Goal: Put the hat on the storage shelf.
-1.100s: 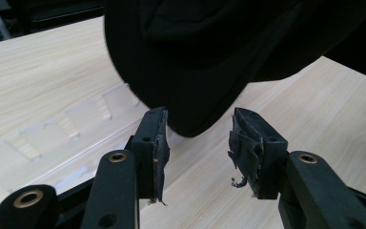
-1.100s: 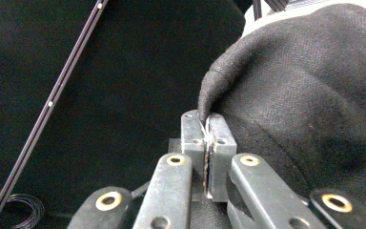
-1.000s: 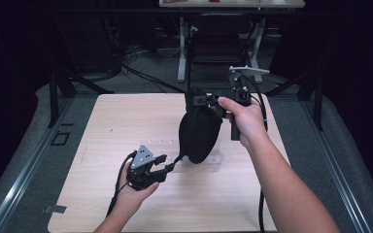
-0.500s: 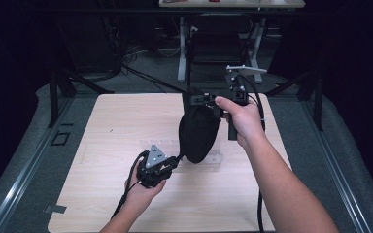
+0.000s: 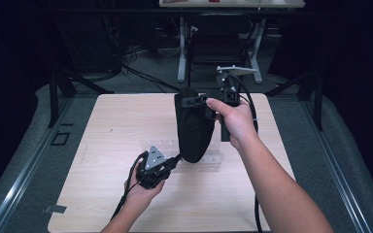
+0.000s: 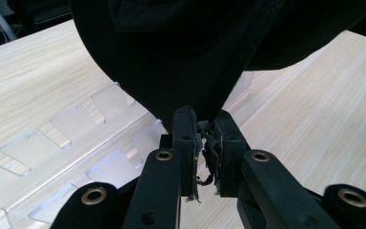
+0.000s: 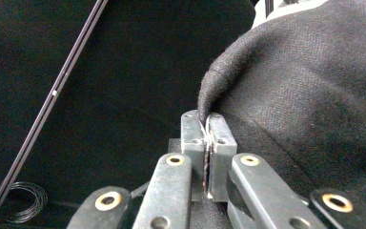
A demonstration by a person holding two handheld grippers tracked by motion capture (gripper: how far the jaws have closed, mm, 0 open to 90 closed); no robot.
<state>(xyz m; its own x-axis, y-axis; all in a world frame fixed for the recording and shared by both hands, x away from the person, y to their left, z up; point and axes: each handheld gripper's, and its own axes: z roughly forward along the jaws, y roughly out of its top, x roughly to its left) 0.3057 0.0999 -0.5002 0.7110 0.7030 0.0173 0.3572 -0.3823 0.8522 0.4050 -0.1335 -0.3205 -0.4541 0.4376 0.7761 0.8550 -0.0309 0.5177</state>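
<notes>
The black cloth pouch [image 5: 193,127] hangs above the table [image 5: 102,121], over a clear acrylic rack [image 6: 76,138]. My right gripper [image 5: 200,100] pinches its top edge; my left gripper [image 5: 176,160] is clamped on its bottom tip. No writing is readable

A black woven cloth [image 5: 194,126] with a fine herringbone weave is seen. The bench [image 5: 126,126] is pale wood with a light grain. A clear plastic rack [image 6: 66,138] is noted, and black fingers [image 6: 183,138] with brass-coloured rivets.
</notes>
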